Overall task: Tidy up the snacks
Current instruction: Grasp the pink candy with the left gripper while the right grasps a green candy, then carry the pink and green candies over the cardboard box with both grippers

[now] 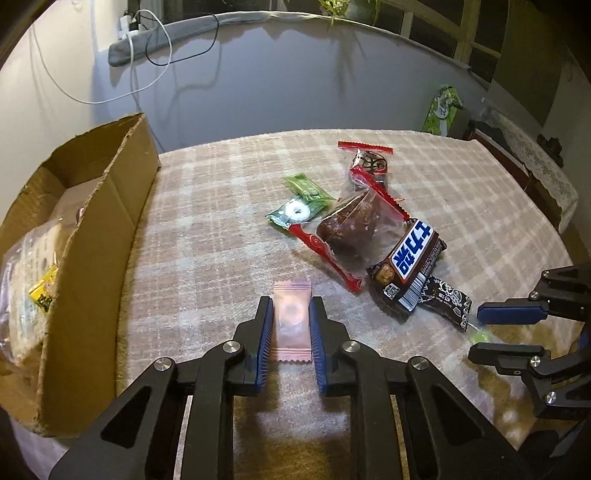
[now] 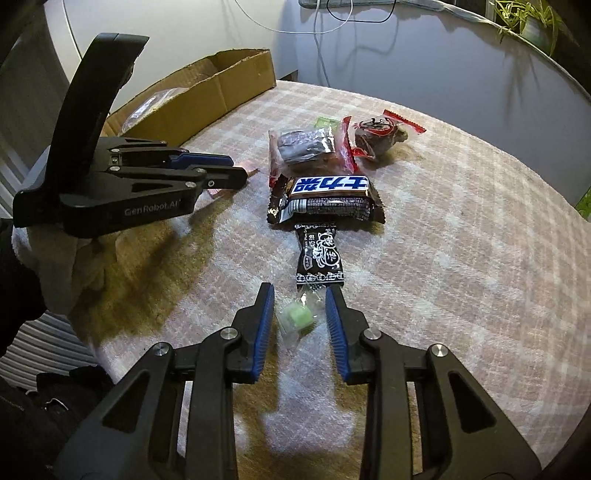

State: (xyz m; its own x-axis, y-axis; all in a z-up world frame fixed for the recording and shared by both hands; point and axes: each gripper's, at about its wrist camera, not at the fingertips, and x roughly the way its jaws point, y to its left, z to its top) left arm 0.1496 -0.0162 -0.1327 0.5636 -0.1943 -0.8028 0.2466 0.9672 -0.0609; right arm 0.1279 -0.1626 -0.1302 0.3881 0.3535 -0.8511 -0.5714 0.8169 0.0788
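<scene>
The pink candy sachet, light, thin and crinkly, lies on the checked tablecloth near the cardboard box, pinched across its middle by the left gripper. The right gripper straddles a green wrapped candy, jaws narrowed but not visibly pressing.

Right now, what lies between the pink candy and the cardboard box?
Only bare checked tablecloth separates the pink candy, gripped by the left gripper, from the cardboard box, in the left wrist view.

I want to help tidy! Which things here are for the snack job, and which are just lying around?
For the job: pink candy, green candy, chocolate bar, black packet, red-edged packs, cardboard box.

Just lying about: white cable, plant, green tissue pack.
</scene>
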